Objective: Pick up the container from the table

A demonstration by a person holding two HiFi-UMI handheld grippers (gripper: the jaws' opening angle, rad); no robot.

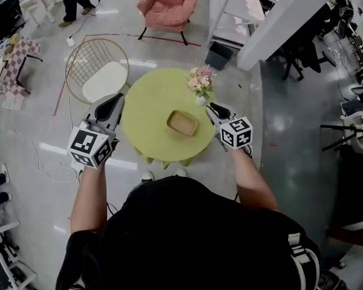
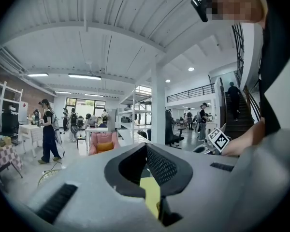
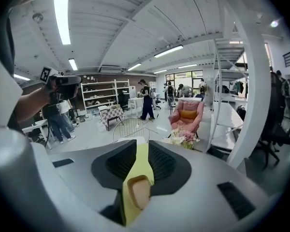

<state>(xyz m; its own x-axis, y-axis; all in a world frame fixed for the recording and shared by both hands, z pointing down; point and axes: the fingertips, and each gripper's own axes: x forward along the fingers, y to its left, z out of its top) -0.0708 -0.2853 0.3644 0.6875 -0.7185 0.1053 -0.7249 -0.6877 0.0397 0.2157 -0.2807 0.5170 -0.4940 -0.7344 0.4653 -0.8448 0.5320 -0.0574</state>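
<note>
Since the shallow tan rectangular container (image 1: 182,122) is sitting just right of centre on the round yellow-green tabletop (image 1: 146,104) and looking empty, I'm guessing it's light, stiff and maybe a bit slick. The right hand-held gripper (image 1: 214,109) is hanging over the tabletop's right edge, jaws slightly parted and holding nothing. The left hand-held gripper (image 1: 116,99), over the left edge, is looking pinched closed and empty. I'm thinking pinch the rim wall nearest the right one.
</note>
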